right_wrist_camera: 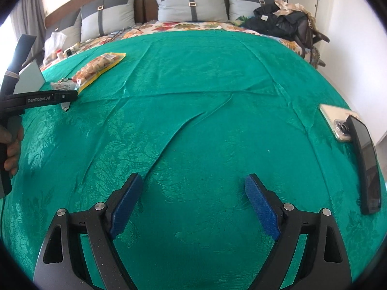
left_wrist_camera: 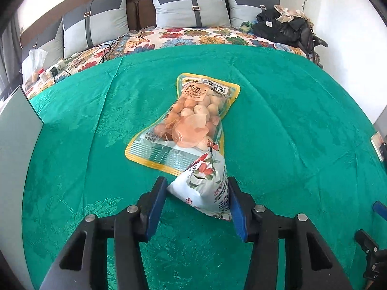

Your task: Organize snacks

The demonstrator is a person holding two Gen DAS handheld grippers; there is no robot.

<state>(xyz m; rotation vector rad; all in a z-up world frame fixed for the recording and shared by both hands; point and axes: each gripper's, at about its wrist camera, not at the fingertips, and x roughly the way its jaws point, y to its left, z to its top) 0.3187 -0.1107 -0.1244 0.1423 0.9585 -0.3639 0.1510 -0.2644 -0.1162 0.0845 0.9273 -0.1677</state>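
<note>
A small white flowery snack bag (left_wrist_camera: 204, 188) is pinched by the left gripper (left_wrist_camera: 197, 207) at the frame's lower middle, leaning on the peanut bag (left_wrist_camera: 191, 120). The right gripper (right_wrist_camera: 193, 205) is spread open over the green cloth (right_wrist_camera: 217, 84), nothing held

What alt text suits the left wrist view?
The left gripper brackets a white floral snack pouch on a green bedspread; whether it grips is unclear. The pouch overlaps a yellow-edged clear peanut bag; grey pillows line the headboard.
</note>
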